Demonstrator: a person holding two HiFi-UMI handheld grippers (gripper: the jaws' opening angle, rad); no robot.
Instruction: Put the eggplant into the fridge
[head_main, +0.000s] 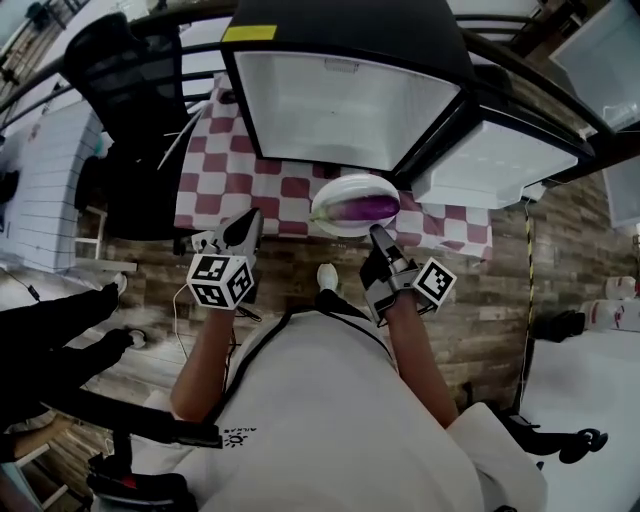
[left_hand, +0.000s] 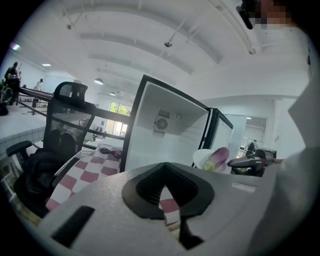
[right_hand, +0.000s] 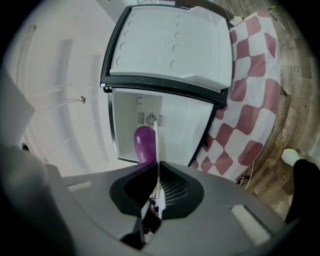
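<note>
A purple eggplant (head_main: 366, 208) lies on a white plate (head_main: 333, 199) held in the air in front of the open fridge (head_main: 340, 105). My right gripper (head_main: 379, 234) is shut on the plate's near rim. In the right gripper view the plate (right_hand: 158, 142) shows edge-on between the jaws, with the eggplant (right_hand: 144, 142) beyond it and the white fridge interior (right_hand: 175, 125) behind. My left gripper (head_main: 247, 228) hovers to the plate's left, jaws together and holding nothing. Its own view shows the eggplant (left_hand: 218, 157) and the fridge (left_hand: 165, 135) to the right.
The fridge stands on a table with a red-and-white checked cloth (head_main: 230, 170). Its door (head_main: 490, 160) hangs open to the right. A black office chair (head_main: 125, 70) is at the far left. Someone's dark-clad legs (head_main: 60, 320) cross the wood floor on the left.
</note>
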